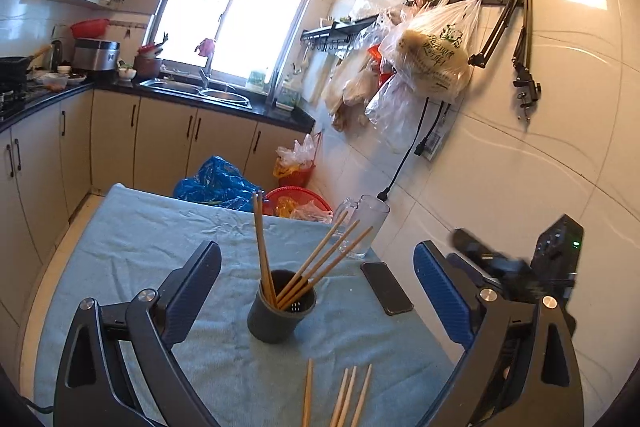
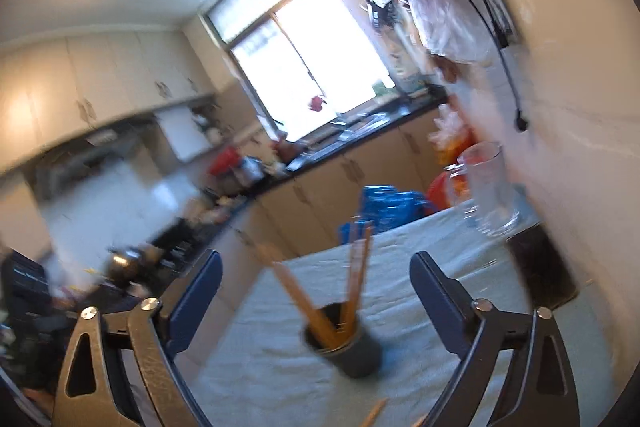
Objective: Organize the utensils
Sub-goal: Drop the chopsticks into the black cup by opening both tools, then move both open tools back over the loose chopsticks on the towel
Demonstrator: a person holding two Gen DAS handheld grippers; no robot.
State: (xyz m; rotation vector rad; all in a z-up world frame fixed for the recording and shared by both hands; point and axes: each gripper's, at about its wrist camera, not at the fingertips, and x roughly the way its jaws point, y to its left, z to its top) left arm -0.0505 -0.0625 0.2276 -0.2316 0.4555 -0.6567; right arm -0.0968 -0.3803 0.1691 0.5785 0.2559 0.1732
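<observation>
One hanging plastic bag (image 1: 434, 57) bears green and dark, unreadable print.

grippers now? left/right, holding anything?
Left gripper: open, holding nothing; the cup stands between its fingers, untouched.
Right gripper: open, holding nothing.

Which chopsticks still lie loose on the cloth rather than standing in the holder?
The four chopsticks at the table's near edge lie flat on the blue cloth; the others stand in the dark holder.
</observation>
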